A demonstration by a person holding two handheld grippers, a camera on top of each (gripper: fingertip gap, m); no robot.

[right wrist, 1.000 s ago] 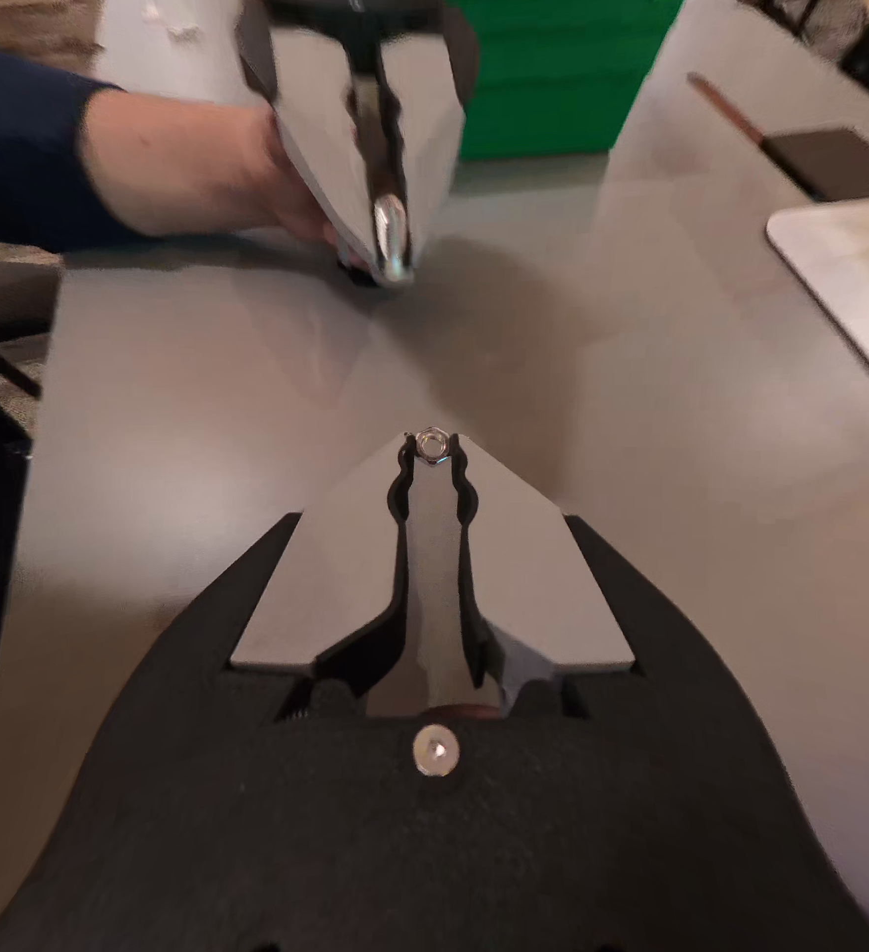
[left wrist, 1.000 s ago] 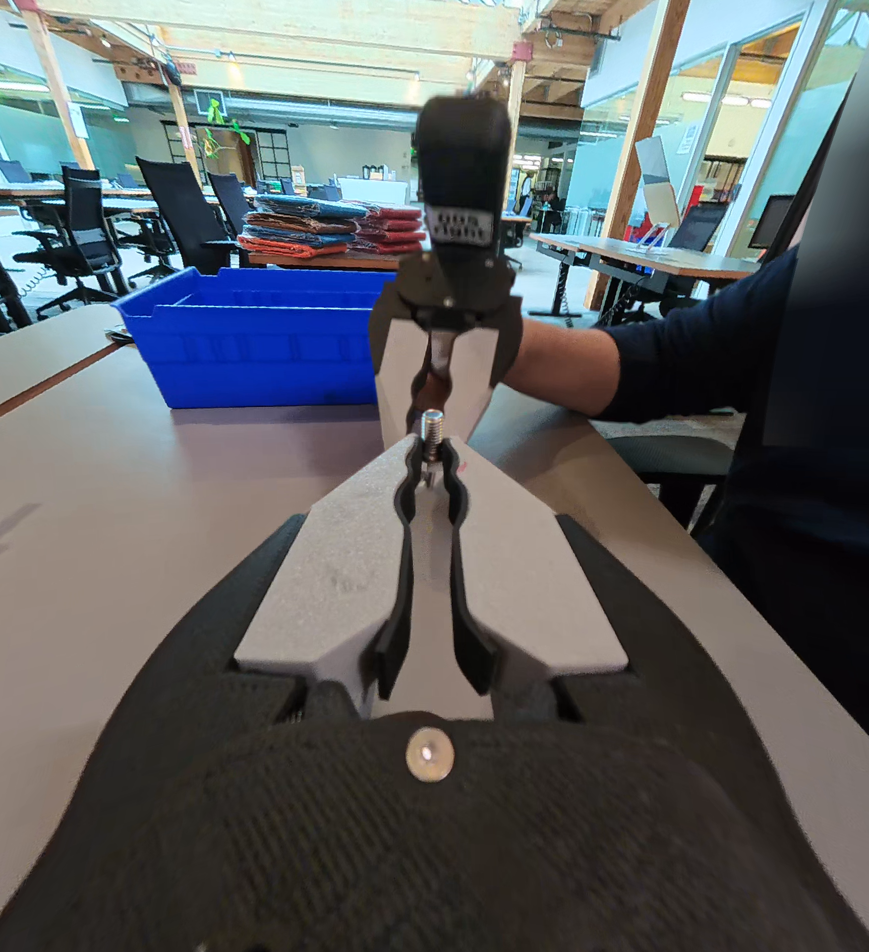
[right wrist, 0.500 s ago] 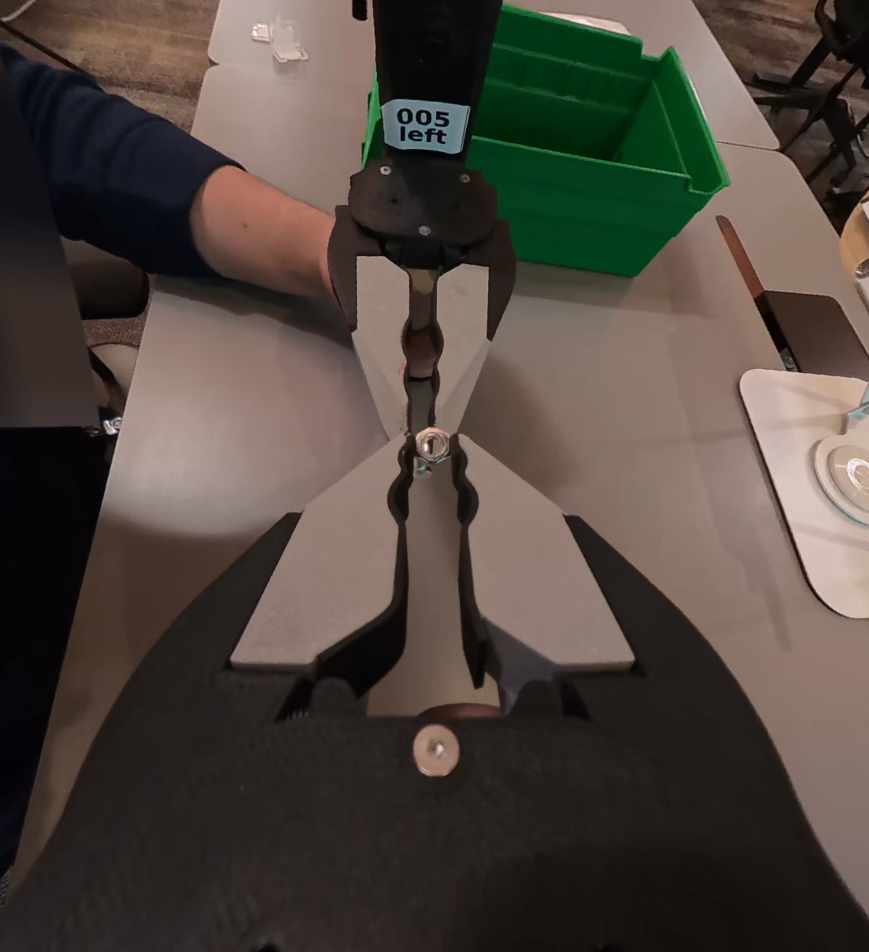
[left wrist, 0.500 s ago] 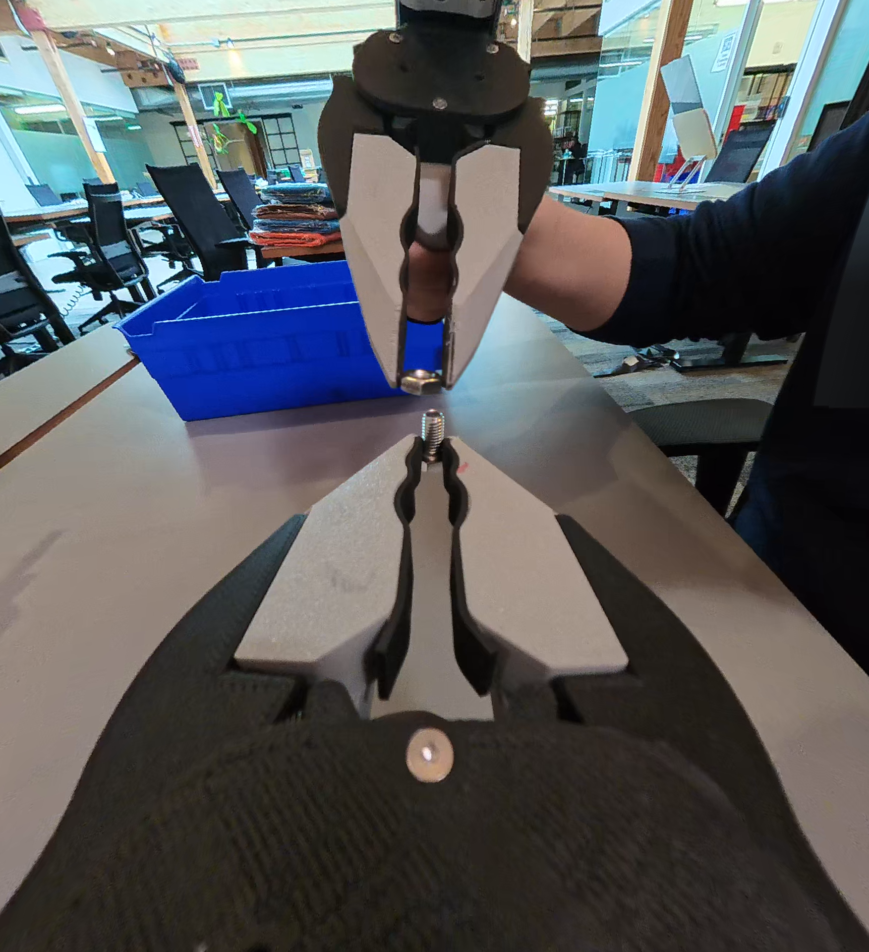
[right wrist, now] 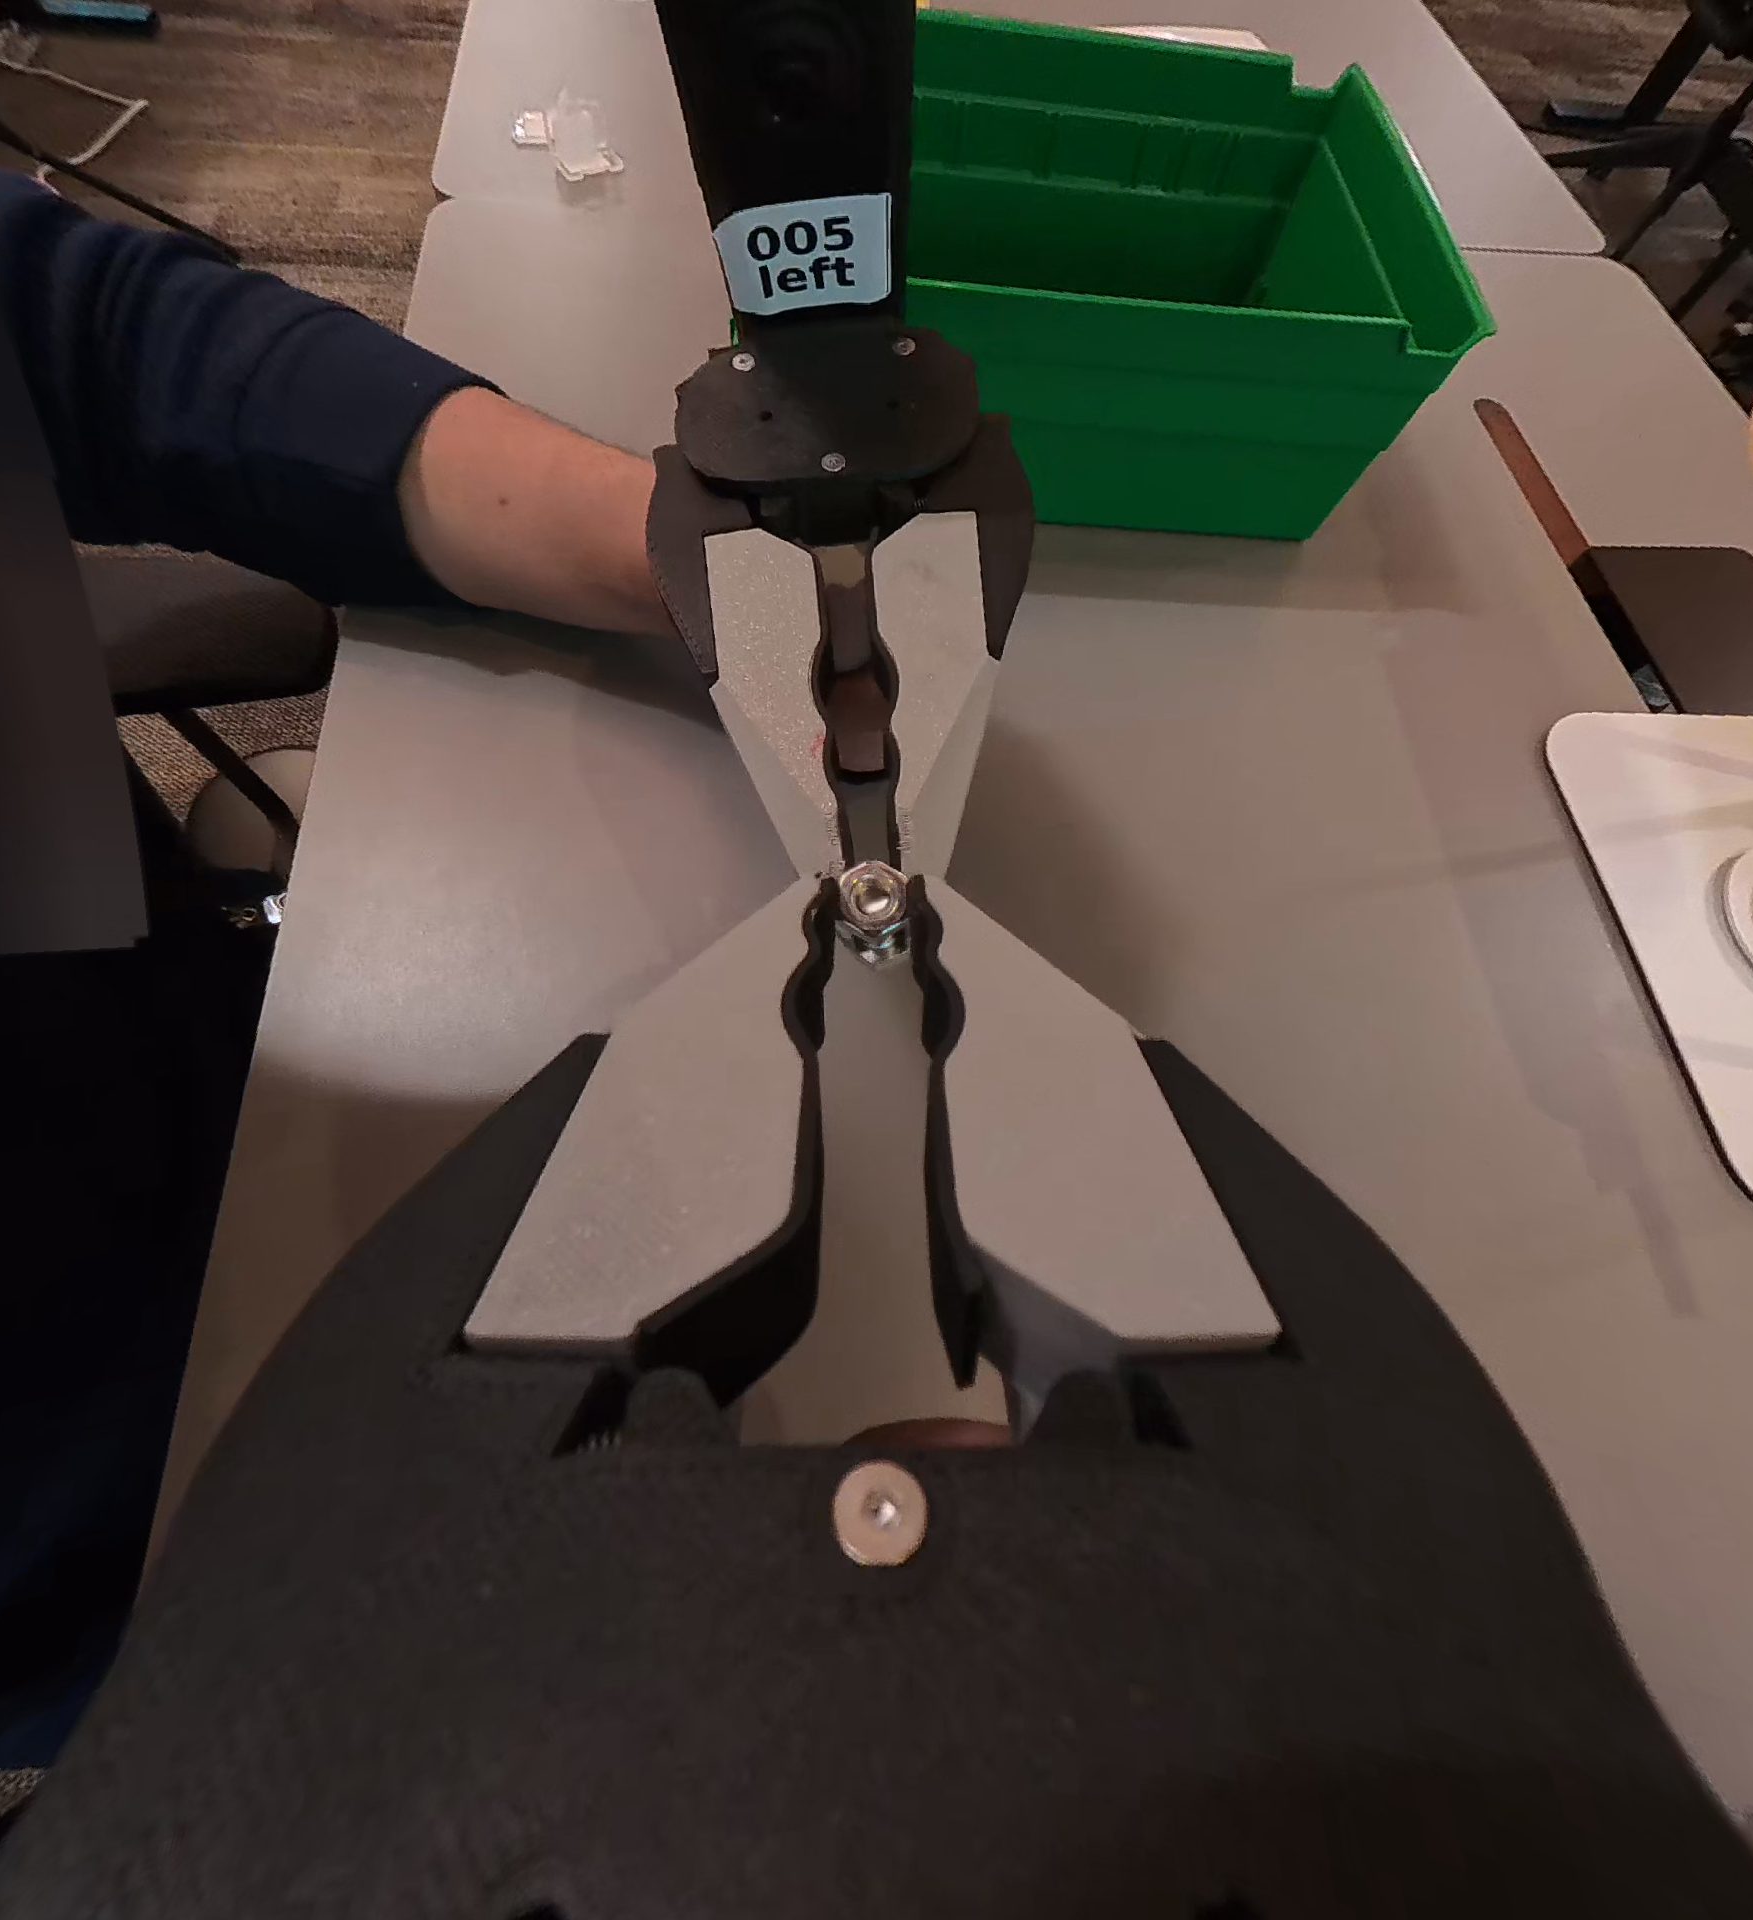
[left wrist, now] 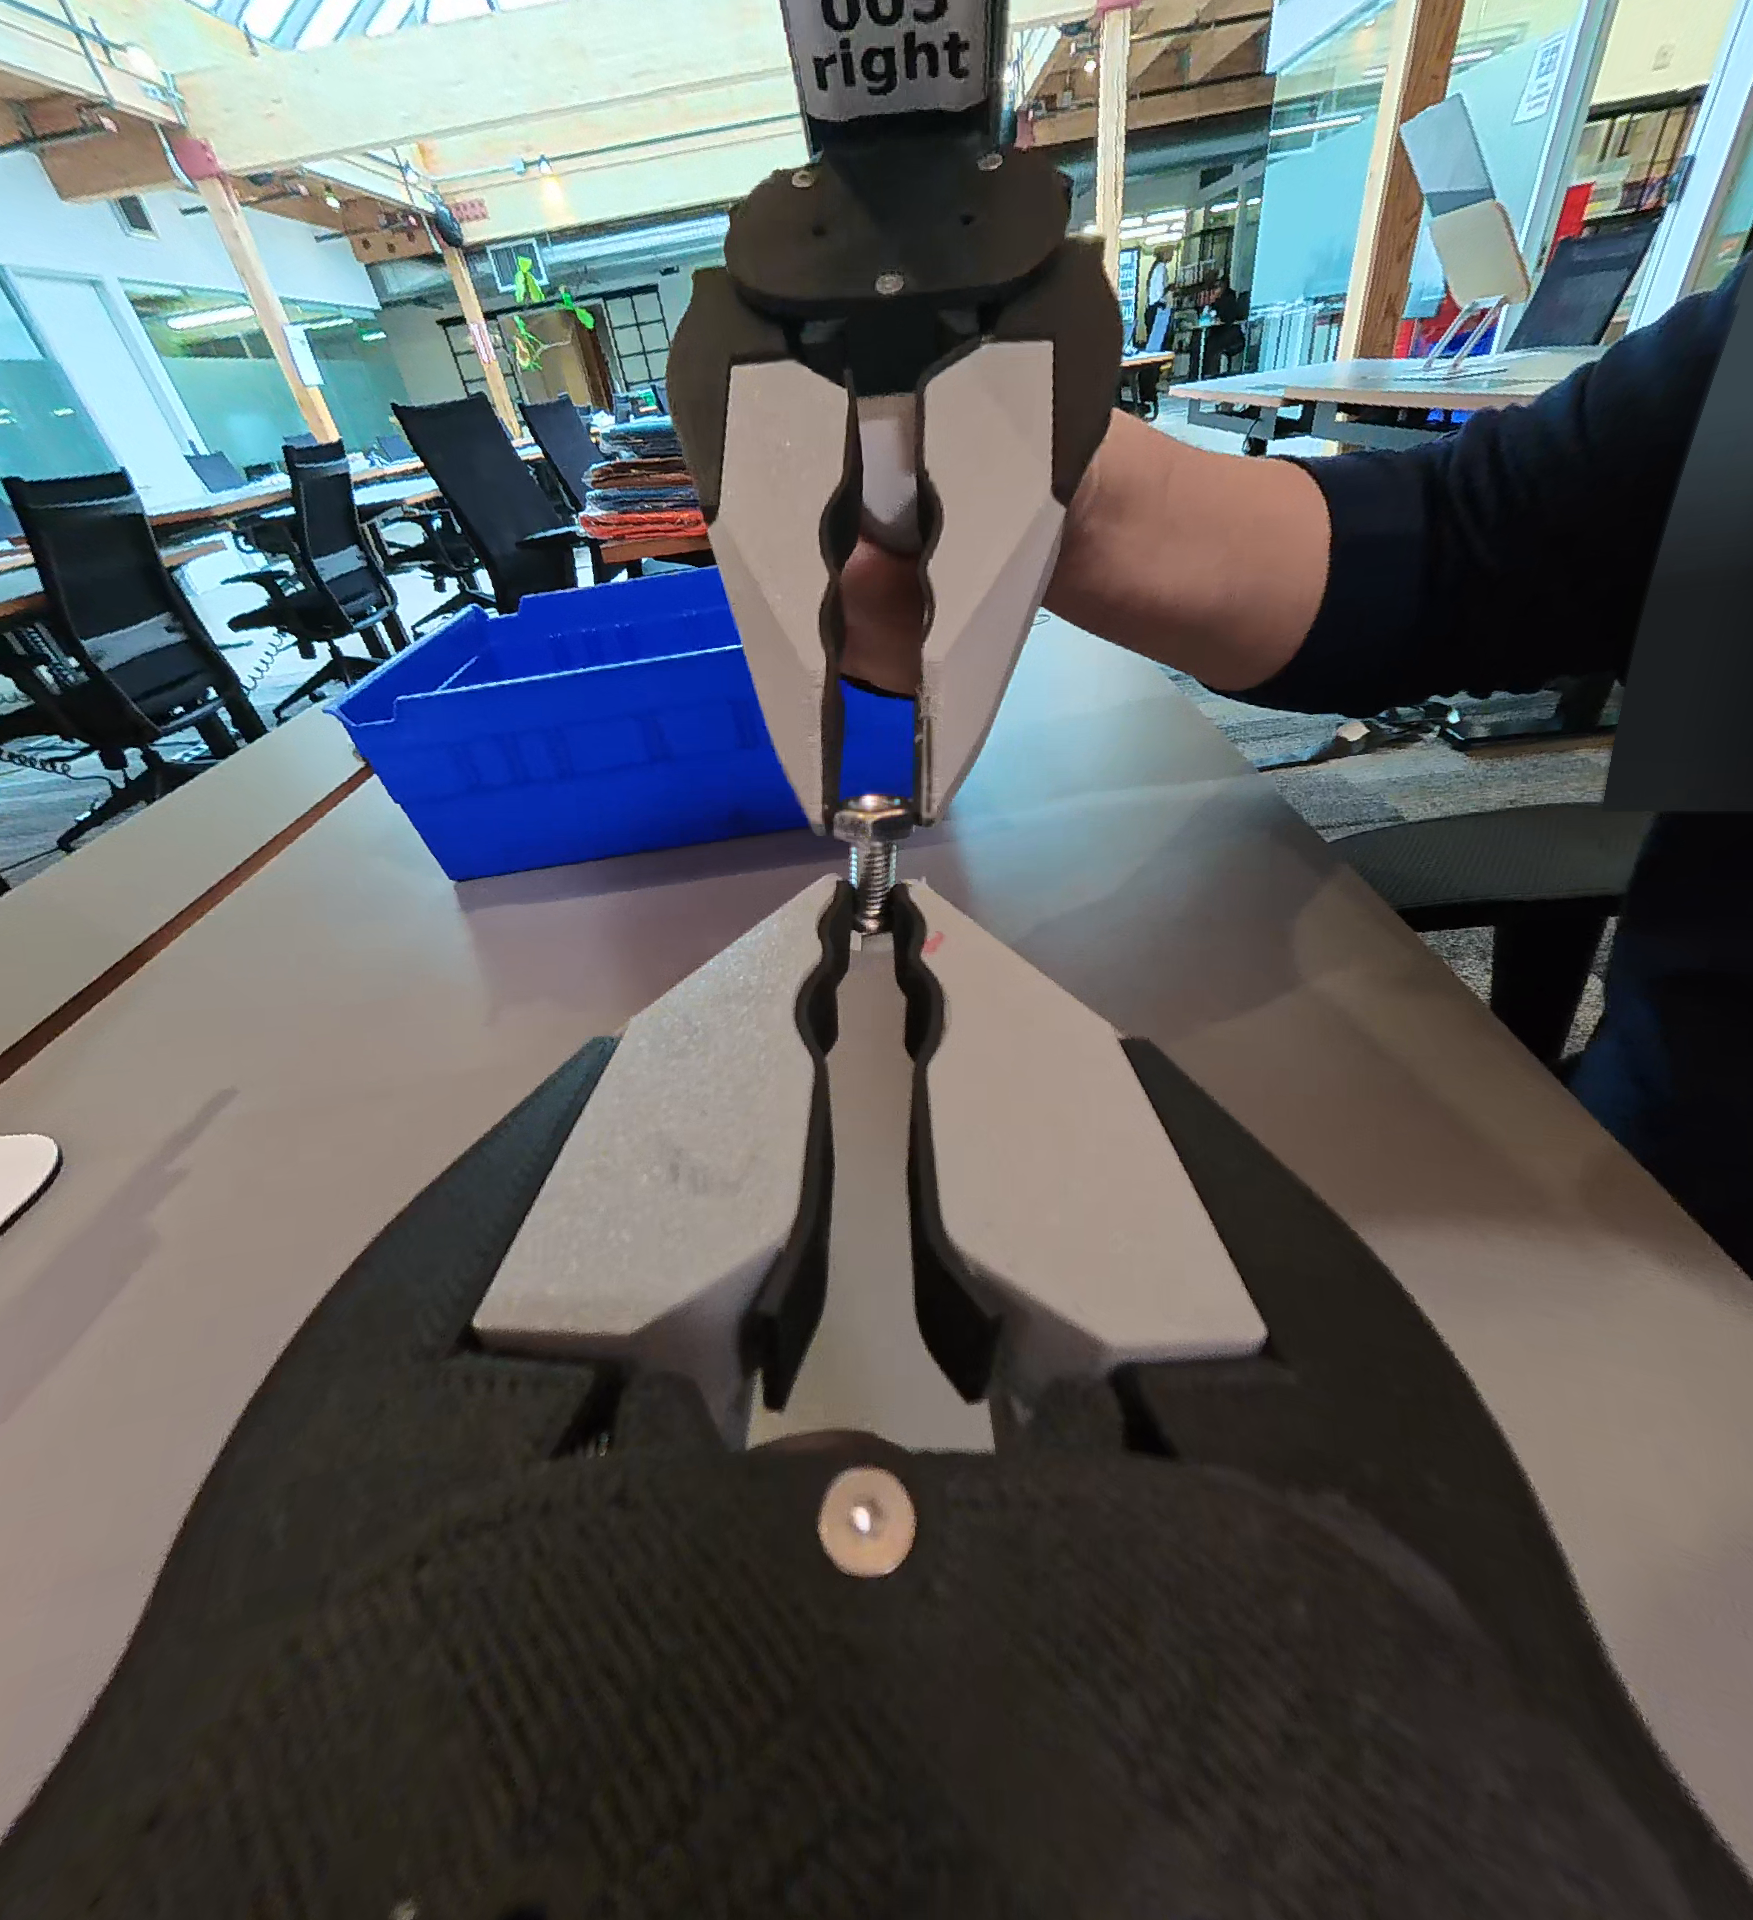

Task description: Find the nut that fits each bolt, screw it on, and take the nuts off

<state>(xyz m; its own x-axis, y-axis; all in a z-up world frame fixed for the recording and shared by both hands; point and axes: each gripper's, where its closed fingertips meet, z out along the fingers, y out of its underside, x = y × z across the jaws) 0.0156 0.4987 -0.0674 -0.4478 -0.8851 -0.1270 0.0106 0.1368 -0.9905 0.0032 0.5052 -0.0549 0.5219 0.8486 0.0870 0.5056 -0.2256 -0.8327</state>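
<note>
The small silver hex nut [left wrist: 873, 821], clamped in the right gripper [left wrist: 874, 805], is seated coaxially atop the upright threaded steel bolt [left wrist: 867, 883], itself clamped in the left gripper [left wrist: 869, 914].

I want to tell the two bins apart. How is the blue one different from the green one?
The blue bin is blue; the green bin is green. The blue bin shows behind the right gripper, which holds a nut; the green bin shows behind the left gripper, which holds a bolt. Both are open plastic bins standing on the grey table.
</note>
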